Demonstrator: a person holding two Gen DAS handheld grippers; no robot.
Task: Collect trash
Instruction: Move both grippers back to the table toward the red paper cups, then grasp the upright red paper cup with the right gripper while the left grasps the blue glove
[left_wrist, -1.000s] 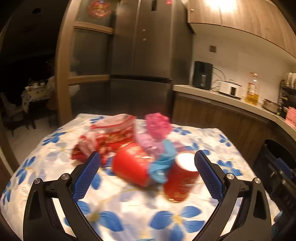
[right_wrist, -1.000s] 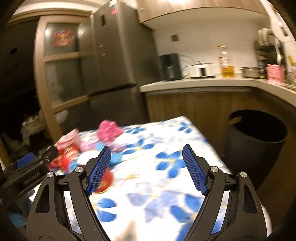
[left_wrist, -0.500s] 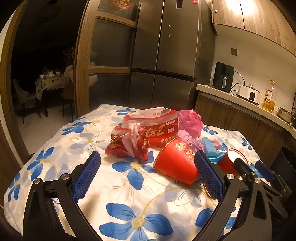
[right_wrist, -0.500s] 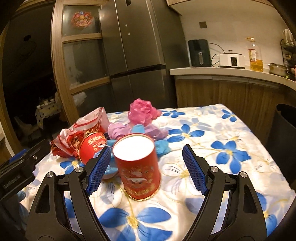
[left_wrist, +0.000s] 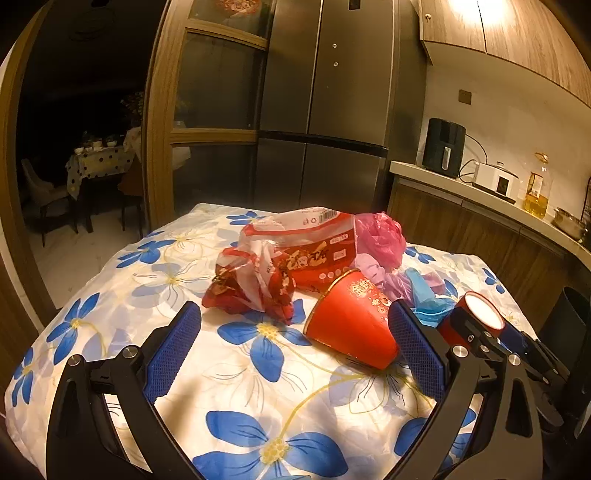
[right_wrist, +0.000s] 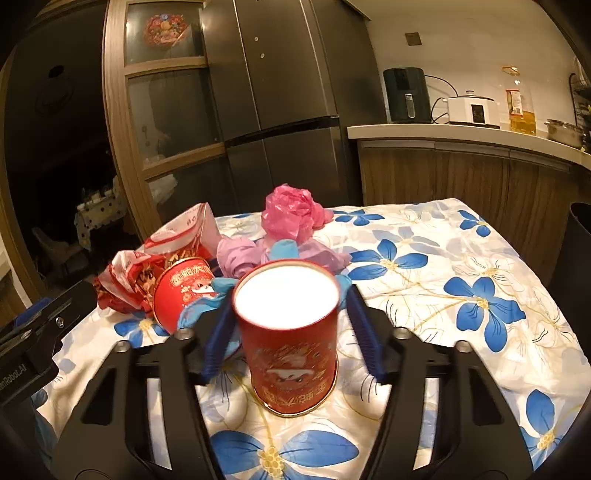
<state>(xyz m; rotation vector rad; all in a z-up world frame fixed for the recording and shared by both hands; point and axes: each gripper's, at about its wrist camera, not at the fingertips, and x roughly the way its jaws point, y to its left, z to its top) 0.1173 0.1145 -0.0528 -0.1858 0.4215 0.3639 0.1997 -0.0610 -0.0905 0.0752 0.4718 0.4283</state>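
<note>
A red paper cup (right_wrist: 290, 339) stands upright on the floral tablecloth (right_wrist: 461, 280). My right gripper (right_wrist: 291, 332) has its blue pads close on both sides of the cup, and contact is unclear. The same cup (left_wrist: 476, 317) shows at the right in the left wrist view. A second red cup (left_wrist: 351, 332) lies on its side. Behind it are a crumpled red wrapper (left_wrist: 251, 284), a red-and-white snack bag (left_wrist: 314, 240), a pink plastic bag (left_wrist: 380, 236), and purple and blue gloves (left_wrist: 424, 291). My left gripper (left_wrist: 295, 350) is open and empty, in front of the wrapper and the fallen cup.
A black trash bin (right_wrist: 576, 251) stands off the table's right edge. A wooden counter (right_wrist: 461, 133) with appliances and an oil bottle runs behind. A dark refrigerator (left_wrist: 325, 110) and a wooden door frame stand beyond the table's far edge.
My right gripper has moved forward and narrowed around the upright red cup. My left gripper has shifted slightly, keeping the wrapper and the fallen cup ahead of it.
</note>
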